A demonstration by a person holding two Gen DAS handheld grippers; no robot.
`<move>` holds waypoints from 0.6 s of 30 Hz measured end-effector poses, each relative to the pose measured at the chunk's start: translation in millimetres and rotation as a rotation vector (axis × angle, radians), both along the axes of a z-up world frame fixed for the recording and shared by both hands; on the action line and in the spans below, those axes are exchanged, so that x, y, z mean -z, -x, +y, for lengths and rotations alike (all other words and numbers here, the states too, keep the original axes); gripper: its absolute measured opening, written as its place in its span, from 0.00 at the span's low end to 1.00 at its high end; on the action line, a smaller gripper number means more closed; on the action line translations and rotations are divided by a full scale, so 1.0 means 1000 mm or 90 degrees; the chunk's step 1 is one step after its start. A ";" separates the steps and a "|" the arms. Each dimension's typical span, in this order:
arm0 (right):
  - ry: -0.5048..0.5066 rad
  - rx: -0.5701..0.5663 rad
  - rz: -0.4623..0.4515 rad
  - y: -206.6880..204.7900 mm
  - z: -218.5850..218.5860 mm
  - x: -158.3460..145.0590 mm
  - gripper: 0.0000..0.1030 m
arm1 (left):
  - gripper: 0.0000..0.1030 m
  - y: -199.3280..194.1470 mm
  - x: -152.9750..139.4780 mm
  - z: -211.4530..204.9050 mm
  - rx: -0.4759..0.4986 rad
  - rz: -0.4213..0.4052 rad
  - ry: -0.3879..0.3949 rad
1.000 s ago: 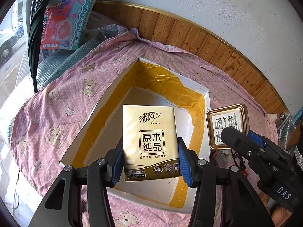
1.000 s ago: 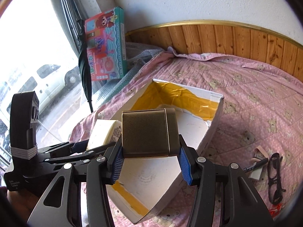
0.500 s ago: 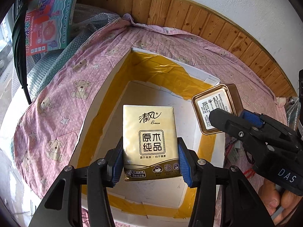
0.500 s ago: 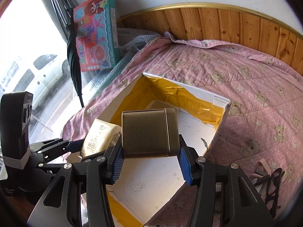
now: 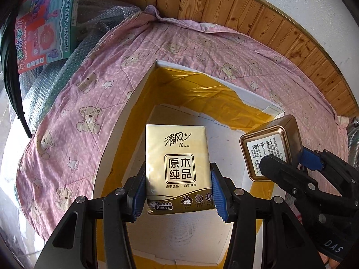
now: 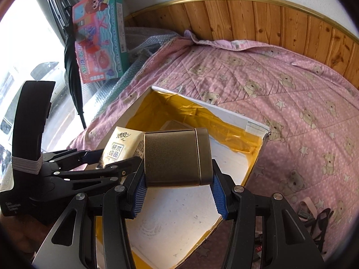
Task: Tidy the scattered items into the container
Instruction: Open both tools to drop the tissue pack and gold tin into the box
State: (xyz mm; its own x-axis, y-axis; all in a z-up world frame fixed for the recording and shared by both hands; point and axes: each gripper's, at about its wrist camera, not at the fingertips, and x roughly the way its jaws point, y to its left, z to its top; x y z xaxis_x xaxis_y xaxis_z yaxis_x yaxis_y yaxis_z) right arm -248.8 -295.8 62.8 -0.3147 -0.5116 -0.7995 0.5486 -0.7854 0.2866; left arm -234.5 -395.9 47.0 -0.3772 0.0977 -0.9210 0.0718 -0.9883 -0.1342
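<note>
A pink bear-print bedspread (image 5: 94, 94) meets wooden wall panelling (image 6: 269, 22). Above the open box (image 5: 134, 103), the left tool (image 5: 178, 190) grips a tissue pack (image 5: 177, 168). The right tool (image 6: 178, 190) grips a tin (image 6: 177, 157).

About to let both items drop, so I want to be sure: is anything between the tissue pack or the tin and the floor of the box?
Nothing visible. The tissue pack and tin hang over the box, whose visible floor is bare.

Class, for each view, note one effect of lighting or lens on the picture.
Left wrist view: fisheye bends the wooden wall panel into an arc, and the tissue pack shows glare. Right wrist view: the window is overexposed to white.
</note>
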 end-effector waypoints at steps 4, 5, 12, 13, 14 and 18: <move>-0.014 0.002 0.000 0.002 -0.002 0.007 0.53 | 0.51 0.010 0.014 0.000 0.004 -0.007 -0.001; -0.019 0.000 0.004 0.001 -0.004 0.008 0.53 | 0.52 0.012 0.017 -0.001 0.002 -0.010 -0.007; 0.008 0.024 0.046 -0.013 0.006 -0.004 0.54 | 0.61 0.011 0.032 -0.016 -0.042 -0.022 -0.008; 0.016 0.026 0.045 -0.016 0.008 -0.006 0.54 | 0.61 0.008 0.031 -0.016 -0.041 -0.021 -0.008; 0.027 0.027 0.045 -0.020 0.011 -0.008 0.54 | 0.61 0.004 0.029 -0.016 -0.040 -0.018 -0.006; 0.071 0.025 0.045 -0.043 0.021 -0.019 0.54 | 0.61 -0.016 0.010 -0.014 -0.031 0.011 0.006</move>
